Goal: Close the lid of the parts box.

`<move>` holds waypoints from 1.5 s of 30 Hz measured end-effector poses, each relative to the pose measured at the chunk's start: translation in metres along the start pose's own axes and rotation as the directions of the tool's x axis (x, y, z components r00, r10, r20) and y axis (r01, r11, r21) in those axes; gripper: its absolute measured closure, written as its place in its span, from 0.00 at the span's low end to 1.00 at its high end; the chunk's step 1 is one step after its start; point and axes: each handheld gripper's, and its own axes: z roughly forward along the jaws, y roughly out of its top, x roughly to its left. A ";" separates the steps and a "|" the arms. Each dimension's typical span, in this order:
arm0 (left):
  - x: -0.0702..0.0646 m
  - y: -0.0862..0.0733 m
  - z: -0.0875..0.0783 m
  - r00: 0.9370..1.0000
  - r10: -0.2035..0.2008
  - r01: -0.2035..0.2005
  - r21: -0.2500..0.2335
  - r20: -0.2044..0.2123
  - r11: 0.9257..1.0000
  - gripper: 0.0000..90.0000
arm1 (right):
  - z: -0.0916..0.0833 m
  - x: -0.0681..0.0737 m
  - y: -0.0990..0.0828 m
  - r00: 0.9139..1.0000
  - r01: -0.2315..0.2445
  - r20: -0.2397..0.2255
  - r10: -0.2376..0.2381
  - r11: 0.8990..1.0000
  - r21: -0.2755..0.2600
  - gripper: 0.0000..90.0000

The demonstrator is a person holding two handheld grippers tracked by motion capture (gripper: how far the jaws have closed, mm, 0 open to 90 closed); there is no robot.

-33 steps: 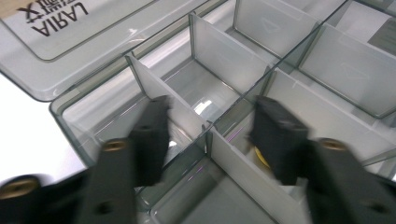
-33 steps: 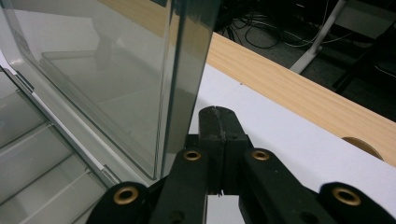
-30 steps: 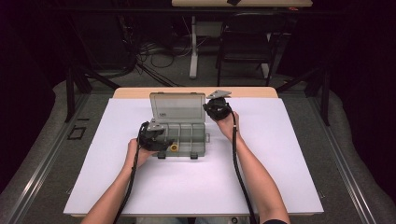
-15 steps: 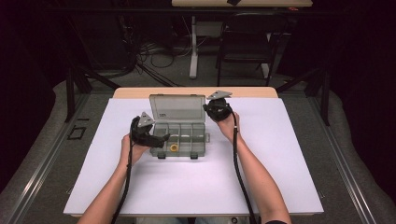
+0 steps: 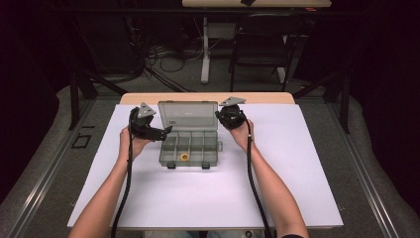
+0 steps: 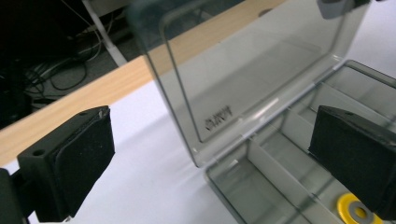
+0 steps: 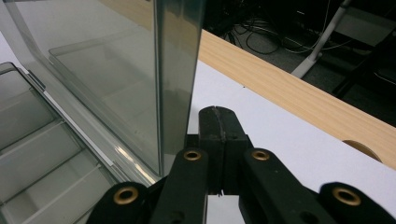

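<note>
Box: clear organiser box (image 5: 189, 148) mid-table on the white sheet (image 5: 208, 198), lid (image 5: 188, 115) upright.
Ring: yellow ring (image 5: 184, 157) in a front compartment; partly behind a jaw in the left gripper view.
Left gripper (image 5: 161, 133): jaws wide, just opened, nothing between; over the box's left end.
Right gripper (image 5: 221, 116): jaws closed together, empty, beside the lid's right edge; contact unclear.
Room: bare sheet in front and at both sides.

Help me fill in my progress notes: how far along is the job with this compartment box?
Done: the box has its lid standing open, and a yellow ring lies in a front compartment. In hand: the left gripper has just been opening its jaws, nothing between them; the right gripper is shut beside the lid's edge. Left, probably: the other compartments look empty, and the lid is not yet closed.
</note>
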 end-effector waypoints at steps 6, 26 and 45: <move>0.007 0.014 -0.001 1.000 0.013 -0.013 -0.002 -0.014 1.000 0.05 | 0.000 0.001 0.000 1.000 -0.002 0.000 0.002 1.000 0.002 1.00; 0.013 0.033 -0.002 0.996 0.088 -0.089 -0.041 -0.033 0.995 0.65 | 0.000 0.001 -0.001 1.000 0.001 0.000 -0.001 1.000 0.000 1.00; 0.016 0.030 -0.004 0.987 0.148 -0.151 -0.051 -0.058 0.987 0.82 | -0.009 -0.013 -0.003 0.999 -0.017 0.041 0.016 0.999 0.038 0.68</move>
